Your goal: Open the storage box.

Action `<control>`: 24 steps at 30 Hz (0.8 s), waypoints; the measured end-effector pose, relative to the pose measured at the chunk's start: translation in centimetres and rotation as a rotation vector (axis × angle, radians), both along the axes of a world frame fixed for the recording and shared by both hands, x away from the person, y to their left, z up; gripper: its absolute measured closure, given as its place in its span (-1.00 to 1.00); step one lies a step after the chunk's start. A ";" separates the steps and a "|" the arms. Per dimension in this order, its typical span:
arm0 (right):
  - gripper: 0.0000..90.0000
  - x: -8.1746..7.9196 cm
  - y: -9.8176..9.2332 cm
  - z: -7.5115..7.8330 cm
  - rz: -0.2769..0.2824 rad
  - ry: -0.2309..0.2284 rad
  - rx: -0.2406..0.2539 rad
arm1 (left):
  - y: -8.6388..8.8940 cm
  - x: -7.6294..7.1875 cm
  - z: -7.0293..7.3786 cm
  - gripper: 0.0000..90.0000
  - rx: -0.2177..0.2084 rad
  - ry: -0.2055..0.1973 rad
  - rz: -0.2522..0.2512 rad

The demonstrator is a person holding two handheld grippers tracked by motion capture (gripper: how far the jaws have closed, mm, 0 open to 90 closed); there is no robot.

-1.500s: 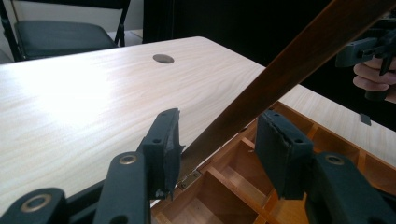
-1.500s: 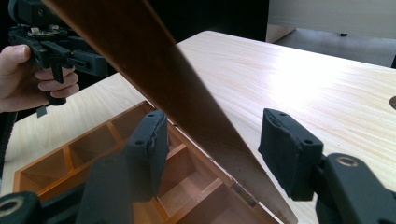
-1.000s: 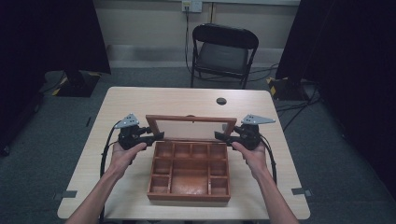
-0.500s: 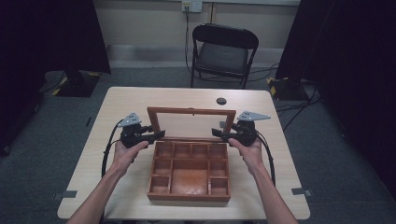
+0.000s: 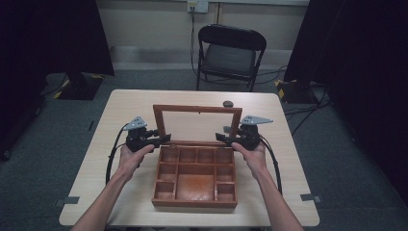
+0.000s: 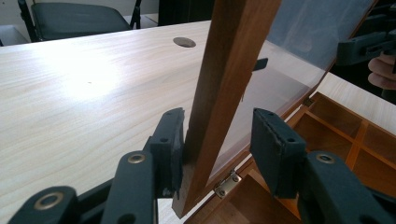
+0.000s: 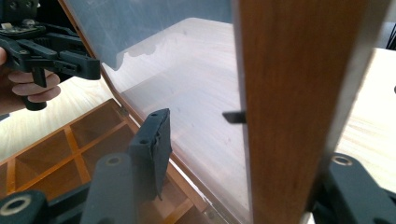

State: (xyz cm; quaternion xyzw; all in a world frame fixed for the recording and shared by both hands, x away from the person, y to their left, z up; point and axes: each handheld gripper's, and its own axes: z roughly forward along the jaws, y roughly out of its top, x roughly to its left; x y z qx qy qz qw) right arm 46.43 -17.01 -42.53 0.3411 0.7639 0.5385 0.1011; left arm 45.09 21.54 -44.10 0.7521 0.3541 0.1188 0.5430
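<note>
Our left gripper (image 5: 161,138) pinches the raised lid's (image 5: 197,109) left frame; our right gripper (image 5: 222,138) straddles its right frame, one pad clear. Both forearms reach forward, flanking the wooden box (image 5: 195,201) mid-table (image 5: 125,106).

No legible writing anywhere on the table.

No letters, numbers, brand marks or labels can be read on the wooden compartment box (image 5: 195,178), its glass-paned lid (image 5: 197,124), the light wood table (image 5: 120,110) or the folding chair (image 5: 230,55) behind it; the yellow-and-black striped patches (image 5: 284,87) on the floor carry hazard marking only, without words.
</note>
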 end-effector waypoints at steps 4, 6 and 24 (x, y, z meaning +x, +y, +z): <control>-0.01 0.2 0.0 -0.2 -0.009 -0.001 0.001 | 0.0 0.2 -0.2 0.22 -0.003 0.001 0.005; 0.00 0.3 0.0 -0.3 -0.012 -0.001 0.004 | 0.0 0.3 -0.3 0.22 -0.007 0.003 0.006; 0.00 1.4 0.0 -1.1 -0.058 0.007 0.029 | -0.2 1.2 -1.1 0.16 -0.018 0.025 0.018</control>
